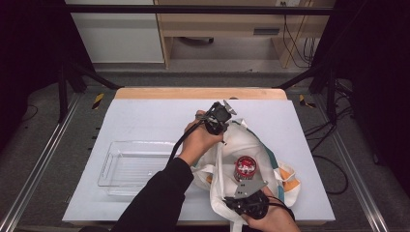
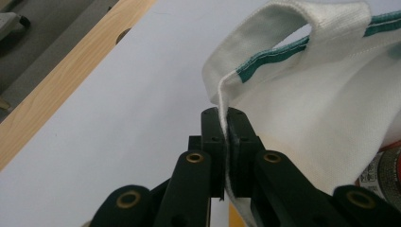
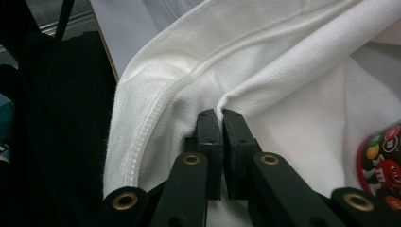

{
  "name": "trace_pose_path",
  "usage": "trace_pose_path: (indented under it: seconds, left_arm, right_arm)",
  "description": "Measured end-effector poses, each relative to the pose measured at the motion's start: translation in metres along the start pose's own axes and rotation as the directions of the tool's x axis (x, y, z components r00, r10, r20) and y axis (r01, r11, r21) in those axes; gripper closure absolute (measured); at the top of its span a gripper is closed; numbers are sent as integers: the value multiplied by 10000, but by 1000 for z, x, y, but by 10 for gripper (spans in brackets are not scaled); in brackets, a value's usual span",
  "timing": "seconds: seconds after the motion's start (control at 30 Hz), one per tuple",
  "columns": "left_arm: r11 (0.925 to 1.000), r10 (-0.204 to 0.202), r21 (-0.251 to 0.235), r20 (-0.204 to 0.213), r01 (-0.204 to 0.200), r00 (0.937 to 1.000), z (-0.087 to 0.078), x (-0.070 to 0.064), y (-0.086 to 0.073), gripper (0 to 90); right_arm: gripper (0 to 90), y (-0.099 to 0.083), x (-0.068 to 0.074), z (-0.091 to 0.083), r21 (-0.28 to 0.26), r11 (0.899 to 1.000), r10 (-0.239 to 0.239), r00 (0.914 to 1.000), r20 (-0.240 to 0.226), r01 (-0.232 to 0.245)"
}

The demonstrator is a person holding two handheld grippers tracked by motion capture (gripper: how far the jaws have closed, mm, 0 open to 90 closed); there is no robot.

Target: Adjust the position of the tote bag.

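Observation:
A white cloth bag with green trim lies on the right half of the table, its mouth held apart. Inside it stands a red candy canister, seen too at the right edge of both gripper views. My left gripper is at the bag's far rim, shut on the cloth edge next to a handle strap. My right gripper is at the near rim, shut on a fold of the white cloth.
A clear plastic tray sits on the white mat left of the bag, partly under the left forearm's black sleeve. The table's wooden far edge lies beyond the mat. Black frame bars and cables flank both sides.

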State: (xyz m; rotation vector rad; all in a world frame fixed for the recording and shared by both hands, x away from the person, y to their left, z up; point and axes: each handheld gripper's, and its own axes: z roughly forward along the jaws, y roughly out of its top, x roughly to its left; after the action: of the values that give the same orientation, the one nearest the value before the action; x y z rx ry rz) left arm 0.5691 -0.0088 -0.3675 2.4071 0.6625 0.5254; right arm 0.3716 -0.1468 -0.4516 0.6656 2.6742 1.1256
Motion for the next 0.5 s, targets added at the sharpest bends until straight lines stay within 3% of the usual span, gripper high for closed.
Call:
trace_pose_path:
  seconds: [0.1,0.27,0.43,0.5]
  left_arm:
    - [9995,288,147,-235,-284,9993,3,1,-1,874]
    - [9998,27,190,-35,-26,10000,11,5,-3,873]
    - [9990,308,325,-280,-299,9991,13,2,-2,872]
    - [9995,168,286,-165,-163,9997,14,3,-2,872]
  right_arm:
    - [873,0,0,0,-52,10000,-35,10000,60,35]
    - [875,0,1,-1,-12,10000,-17,9999,111,17]
    - [875,1,2,0,78,10000,-58,9998,173,56]
    - [875,2,2,1,130,9999,-73,9997,232,70]
